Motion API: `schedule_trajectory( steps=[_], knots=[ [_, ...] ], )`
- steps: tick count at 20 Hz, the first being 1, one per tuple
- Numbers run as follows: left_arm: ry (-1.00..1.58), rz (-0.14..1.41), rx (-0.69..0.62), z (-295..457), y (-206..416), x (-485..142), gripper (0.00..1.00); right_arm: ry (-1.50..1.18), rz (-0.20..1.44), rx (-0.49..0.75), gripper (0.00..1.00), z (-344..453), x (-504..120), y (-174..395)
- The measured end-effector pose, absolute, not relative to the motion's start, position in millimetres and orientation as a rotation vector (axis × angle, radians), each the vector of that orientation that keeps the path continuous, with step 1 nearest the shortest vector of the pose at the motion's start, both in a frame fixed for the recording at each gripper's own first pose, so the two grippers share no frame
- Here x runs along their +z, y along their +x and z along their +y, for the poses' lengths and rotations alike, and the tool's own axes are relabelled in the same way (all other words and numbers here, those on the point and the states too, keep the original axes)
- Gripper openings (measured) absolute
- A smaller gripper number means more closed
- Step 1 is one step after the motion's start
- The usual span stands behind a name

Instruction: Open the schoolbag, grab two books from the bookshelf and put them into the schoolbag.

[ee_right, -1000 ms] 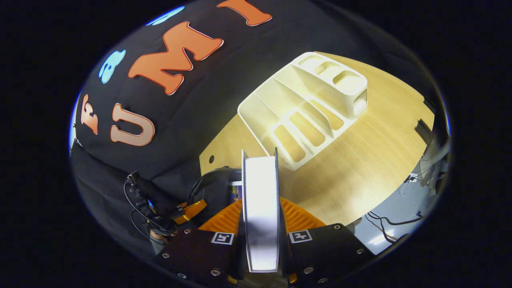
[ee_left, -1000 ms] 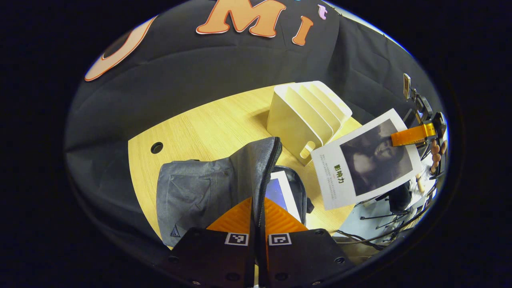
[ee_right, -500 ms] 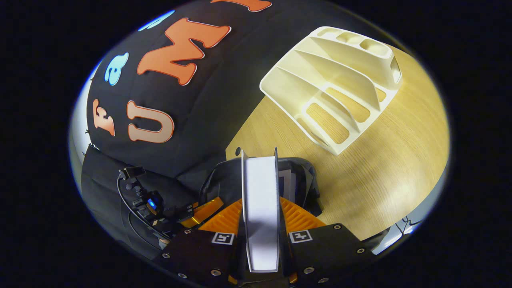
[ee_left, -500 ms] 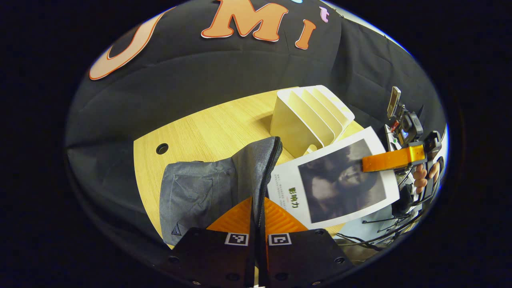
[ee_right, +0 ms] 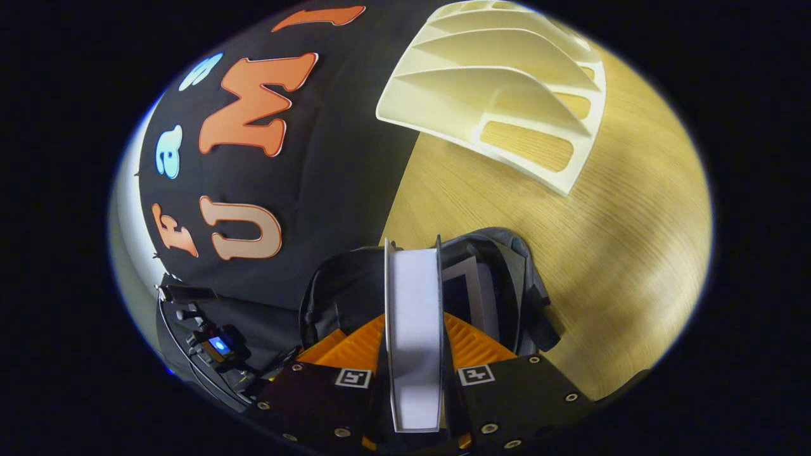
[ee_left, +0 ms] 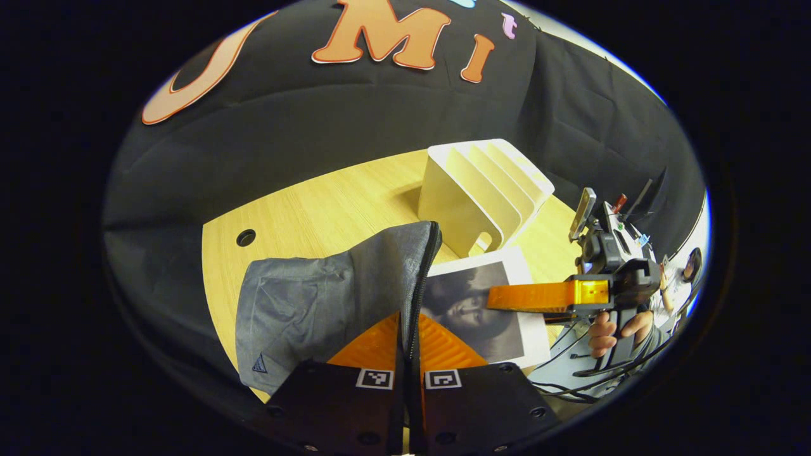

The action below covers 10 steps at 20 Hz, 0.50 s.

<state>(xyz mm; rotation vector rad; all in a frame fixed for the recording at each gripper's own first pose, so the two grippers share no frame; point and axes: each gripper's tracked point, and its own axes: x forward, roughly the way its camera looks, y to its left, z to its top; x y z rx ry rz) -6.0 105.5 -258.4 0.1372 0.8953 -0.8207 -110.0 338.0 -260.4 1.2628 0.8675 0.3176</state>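
A: Progress? The grey fabric schoolbag [ee_left: 317,304] lies lower centre of the left gripper view, mouth open. The left gripper [ee_left: 408,335] is clamped on its zipper-edged flap [ee_left: 418,266], holding it up.

B: In the right gripper view, a first book [ee_right: 472,291] with a pale border lies inside the bag's dark opening, centre frame. So opening is done, one book is in.

A: The second — a white-covered book with a dark photo on its front [ee_left: 481,304] — is pinched by the right gripper [ee_right: 413,329], both fingers pressed on its covers. Its leading edge sits at the bag mouth, not yet released, I judge.

B: The cream plastic slotted bookshelf [ee_left: 481,183] on the light wooden table [ee_left: 329,196], upper centre, shows bare slots.

A: Unclear — how deep the second book has gone; the raised flap hides its near edge. The first book is mostly covered, and the bag's base is cut off by the fingers.
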Motion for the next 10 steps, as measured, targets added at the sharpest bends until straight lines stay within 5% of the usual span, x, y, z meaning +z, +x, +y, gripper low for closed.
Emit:
schedule_trajectory(
  steps=[10],
  knots=[
    [0.218, 0.884, -0.873, 81.2, -21.6, -260.3, 0.04, 1.249, 0.894, 0.404, 0.36, 383.8, -273.9, -93.7]
  ],
)
